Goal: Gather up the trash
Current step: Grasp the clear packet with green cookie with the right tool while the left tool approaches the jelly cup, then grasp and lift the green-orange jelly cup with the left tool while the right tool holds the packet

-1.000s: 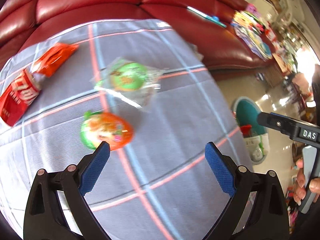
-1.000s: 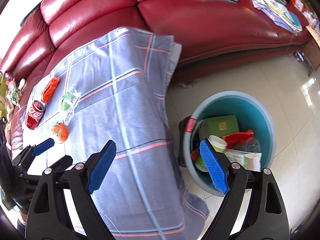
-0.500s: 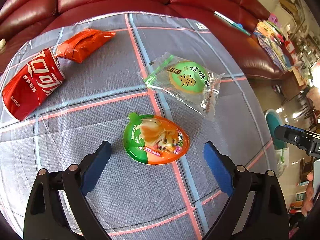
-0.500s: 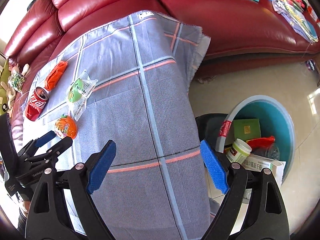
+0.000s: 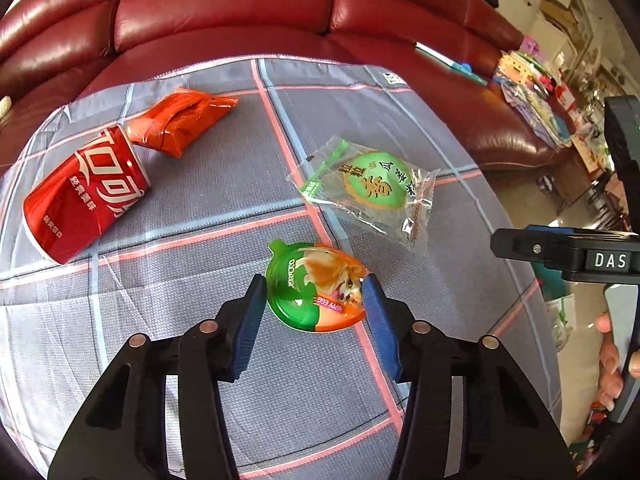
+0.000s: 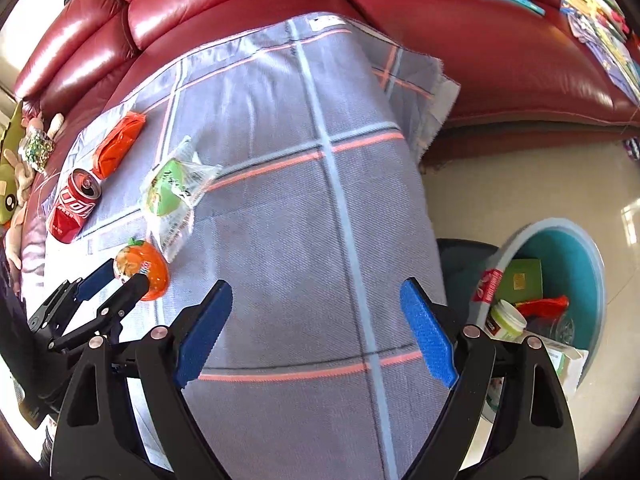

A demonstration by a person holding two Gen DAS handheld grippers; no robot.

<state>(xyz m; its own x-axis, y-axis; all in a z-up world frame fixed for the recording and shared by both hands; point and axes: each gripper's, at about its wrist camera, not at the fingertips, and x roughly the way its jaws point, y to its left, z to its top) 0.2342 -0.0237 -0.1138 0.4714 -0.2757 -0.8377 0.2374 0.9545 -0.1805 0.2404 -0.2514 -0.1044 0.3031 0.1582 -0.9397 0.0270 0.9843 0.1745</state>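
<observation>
My left gripper is shut on a green and orange egg-shaped toy capsule, which lies on the grey checked cloth. Beyond it lie a clear wrapper with a green snack, a red cola can on its side and an orange packet. In the right wrist view my right gripper is open and empty above the cloth. The capsule, held by the left gripper, the wrapper, the can and the packet show at left.
A blue bin holding trash stands on the tiled floor to the right of the cloth. A red leather sofa runs behind, with papers on its right seat. Soft toys lie at far left.
My left gripper has moved forward over the capsule and its jaws have closed onto it. The right gripper has swung left, away from the bin, and stayed open.
</observation>
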